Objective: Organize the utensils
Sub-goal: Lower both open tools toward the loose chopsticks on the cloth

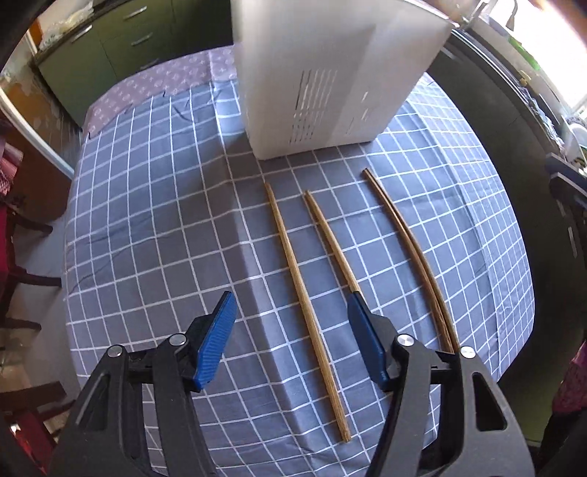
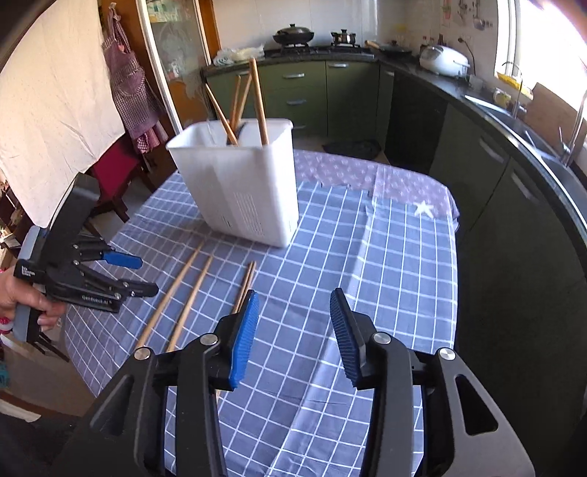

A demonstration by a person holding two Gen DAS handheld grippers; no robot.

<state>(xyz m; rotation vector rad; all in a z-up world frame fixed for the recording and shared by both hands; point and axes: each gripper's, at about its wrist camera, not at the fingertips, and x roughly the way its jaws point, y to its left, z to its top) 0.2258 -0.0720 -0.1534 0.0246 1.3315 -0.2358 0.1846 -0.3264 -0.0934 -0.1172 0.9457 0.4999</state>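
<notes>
A white slotted utensil holder (image 1: 330, 77) stands on the checked tablecloth; in the right wrist view (image 2: 238, 183) it holds several wooden chopsticks (image 2: 258, 99). Three groups of chopsticks lie on the cloth: a single one (image 1: 304, 308), a second (image 1: 332, 242) and a touching pair (image 1: 411, 253). They also show in the right wrist view: the single one (image 2: 172, 290), the second (image 2: 192, 297), the pair (image 2: 245, 284). My left gripper (image 1: 290, 306) is open and empty above the single chopstick; it also shows in the right wrist view (image 2: 137, 273). My right gripper (image 2: 293, 304) is open and empty, just right of the pair.
The table (image 2: 385, 257) has a purple cloth strip (image 2: 367, 172) at its far end. Dark green kitchen cabinets (image 2: 477, 165) with a sink run along the right. A stove with pots (image 2: 293, 35) is at the back. Red chairs (image 2: 113, 165) stand left of the table.
</notes>
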